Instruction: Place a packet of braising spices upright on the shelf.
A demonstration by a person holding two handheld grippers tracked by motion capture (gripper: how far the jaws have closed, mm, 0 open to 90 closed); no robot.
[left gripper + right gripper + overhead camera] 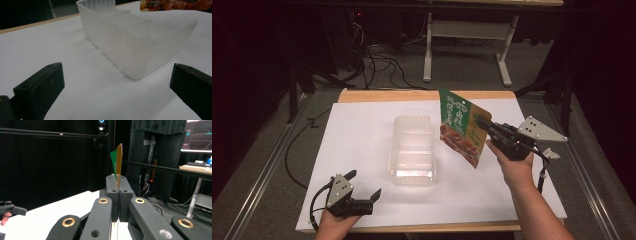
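Snack pouch (463, 126) is being held off the table, long axis tilted, top upward, clamped by right gripper (485, 125); left gripper (365, 187) is being held with jaws apart.

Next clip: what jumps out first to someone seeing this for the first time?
The green and orange snack pouch, held up off the table, clamped in the right gripper just right of the clear divided container at the white table's centre. The left gripper rests open at the near left edge.
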